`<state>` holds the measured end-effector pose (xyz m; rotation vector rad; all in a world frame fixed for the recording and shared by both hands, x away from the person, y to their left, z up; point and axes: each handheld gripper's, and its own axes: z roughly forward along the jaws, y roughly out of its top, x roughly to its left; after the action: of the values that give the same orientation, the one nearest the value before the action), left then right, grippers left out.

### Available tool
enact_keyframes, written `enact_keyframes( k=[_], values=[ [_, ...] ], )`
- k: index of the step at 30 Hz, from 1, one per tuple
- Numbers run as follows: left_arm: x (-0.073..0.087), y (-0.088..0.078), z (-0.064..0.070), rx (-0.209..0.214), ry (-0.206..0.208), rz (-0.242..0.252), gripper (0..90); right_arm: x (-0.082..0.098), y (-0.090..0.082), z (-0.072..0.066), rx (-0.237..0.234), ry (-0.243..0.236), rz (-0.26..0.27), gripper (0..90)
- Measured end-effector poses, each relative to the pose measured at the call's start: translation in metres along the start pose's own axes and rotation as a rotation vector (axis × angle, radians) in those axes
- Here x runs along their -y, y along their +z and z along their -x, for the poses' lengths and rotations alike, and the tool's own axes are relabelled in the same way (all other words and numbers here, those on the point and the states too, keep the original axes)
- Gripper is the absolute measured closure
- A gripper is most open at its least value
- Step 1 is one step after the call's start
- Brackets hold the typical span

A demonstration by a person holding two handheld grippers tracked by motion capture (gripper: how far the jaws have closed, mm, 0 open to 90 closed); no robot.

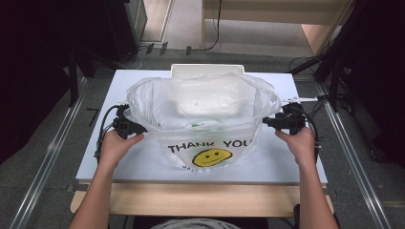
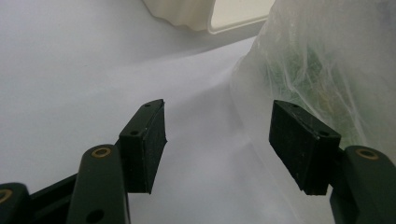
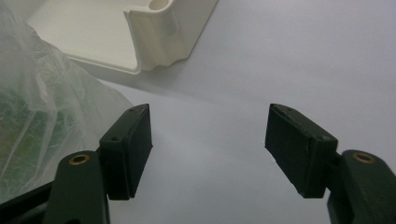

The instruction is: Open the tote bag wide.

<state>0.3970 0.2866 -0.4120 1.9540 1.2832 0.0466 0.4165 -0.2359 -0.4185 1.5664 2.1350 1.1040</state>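
Waiting beside the plastic bag, left gripper and right gripper gape empty; next (I think) each pinches a bag side.

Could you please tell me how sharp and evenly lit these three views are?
High view: plastic bag brightly lit and legible, surroundings dark. Left gripper view: pads sharp, tray soft. Right gripper view: pads sharp, bag blurred, table evenly lit.

Bare white table lies free on both outer sides — the standing plastic bag blocks the middle, and the cream tray stands behind it.
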Motion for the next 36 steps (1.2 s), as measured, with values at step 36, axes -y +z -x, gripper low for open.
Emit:
enact_keyframes(
  k=[36],
  values=[
    [-0.002, 0.000, -0.003, 0.021, 0.001, -0.013, 39.9, -0.001, -0.009, 0.003, -0.030, -0.011, 0.009, 41.9]
  ],
)
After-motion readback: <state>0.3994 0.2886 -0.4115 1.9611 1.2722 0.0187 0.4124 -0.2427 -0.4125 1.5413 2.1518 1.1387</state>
